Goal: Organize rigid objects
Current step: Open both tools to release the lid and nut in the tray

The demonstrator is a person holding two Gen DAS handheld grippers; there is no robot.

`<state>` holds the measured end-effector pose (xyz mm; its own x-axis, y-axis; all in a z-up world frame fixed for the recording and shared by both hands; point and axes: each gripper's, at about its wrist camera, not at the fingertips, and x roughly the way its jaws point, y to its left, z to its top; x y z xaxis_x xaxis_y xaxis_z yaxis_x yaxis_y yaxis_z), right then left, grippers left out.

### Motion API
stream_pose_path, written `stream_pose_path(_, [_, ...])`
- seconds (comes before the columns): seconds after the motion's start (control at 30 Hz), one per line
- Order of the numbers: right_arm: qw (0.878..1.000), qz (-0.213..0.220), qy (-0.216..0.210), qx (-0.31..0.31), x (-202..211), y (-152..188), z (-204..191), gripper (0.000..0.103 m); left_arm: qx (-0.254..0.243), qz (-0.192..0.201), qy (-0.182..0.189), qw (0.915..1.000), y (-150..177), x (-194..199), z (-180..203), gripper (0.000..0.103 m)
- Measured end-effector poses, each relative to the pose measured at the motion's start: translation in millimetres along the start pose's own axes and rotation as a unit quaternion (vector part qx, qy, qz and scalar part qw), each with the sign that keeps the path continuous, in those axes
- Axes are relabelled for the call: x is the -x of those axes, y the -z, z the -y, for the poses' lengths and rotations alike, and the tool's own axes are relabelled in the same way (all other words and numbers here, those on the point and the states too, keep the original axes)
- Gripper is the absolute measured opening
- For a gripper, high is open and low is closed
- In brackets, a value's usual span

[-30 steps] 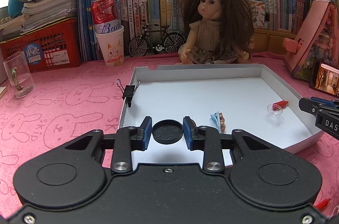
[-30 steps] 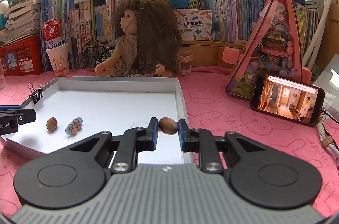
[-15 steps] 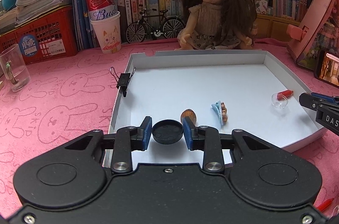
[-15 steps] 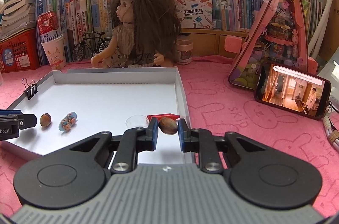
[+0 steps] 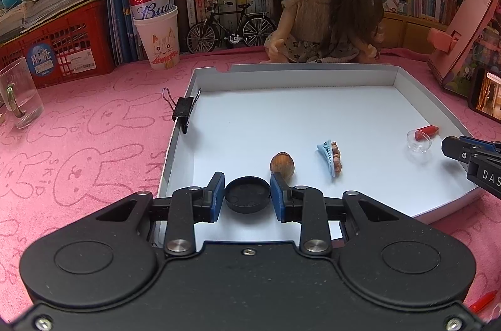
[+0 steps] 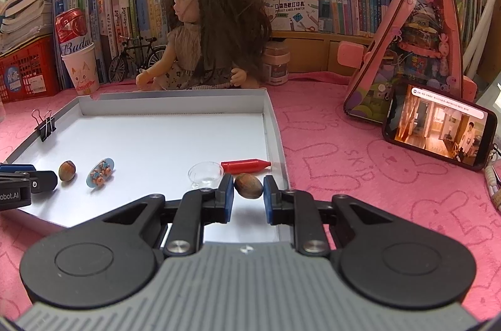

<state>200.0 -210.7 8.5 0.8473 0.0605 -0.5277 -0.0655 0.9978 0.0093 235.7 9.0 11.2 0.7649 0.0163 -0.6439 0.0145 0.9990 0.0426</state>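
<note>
1. Gripping a round black plastic cap [image 5: 247, 199], the left gripper [image 5: 247, 199] is pinching it across its diameter, low over the near left part of the shallow white cardboard tray [image 5: 313, 68]
2. Gripping a small brown oval nut [image 6: 248, 185], the right gripper [image 6: 248, 195] is pinching it across its width, over the tray's near right corner
3. Both items are looking light, stiff and smooth; the rounded nut is likely slipping if the pinch is sitting off-centre, so a hold across its widest part is suiting it best
4. Lying in the tray already: a second brown nut [image 5: 282, 164] just beyond the cap, a blue hair clip [image 5: 328, 157], a clear plastic cup [image 6: 205, 173], probably fragile, and a red crayon-like stick [image 6: 245, 165]
5. The clear cup and red stick are crowding the right gripper's drop area; a black binder clip [image 5: 184, 110] is sitting on the left wall, well apart
</note>
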Motion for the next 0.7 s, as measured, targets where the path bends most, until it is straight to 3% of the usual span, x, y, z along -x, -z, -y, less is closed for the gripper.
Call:
stream_pose_path(0.27, [1.000, 0.002, -0.001, -0.005, 0, 0, 0, 0.030, -0.002, 0.003, 0.001, 1.0000, 0, 2, 0, 0.031])
stream_pose_path(0.33, [1.000, 0.002, -0.002, -0.006, 1, 0, 1, 0.032, -0.004, 0.007, -0.001, 1.0000, 0, 4, 1, 0.036])
stream_pose_path(0.43, [1.000, 0.004, -0.003, -0.008, 4, 0, 1, 0.046, -0.008, 0.014, -0.002, 0.9999, 0, 7, 2, 0.043])
stream_pose_path(0.7, [1.000, 0.017, -0.004, -0.007, 17, -2, 1, 0.061, -0.012, 0.033, 0.003, 0.9994, 0, 23, 5, 0.059])
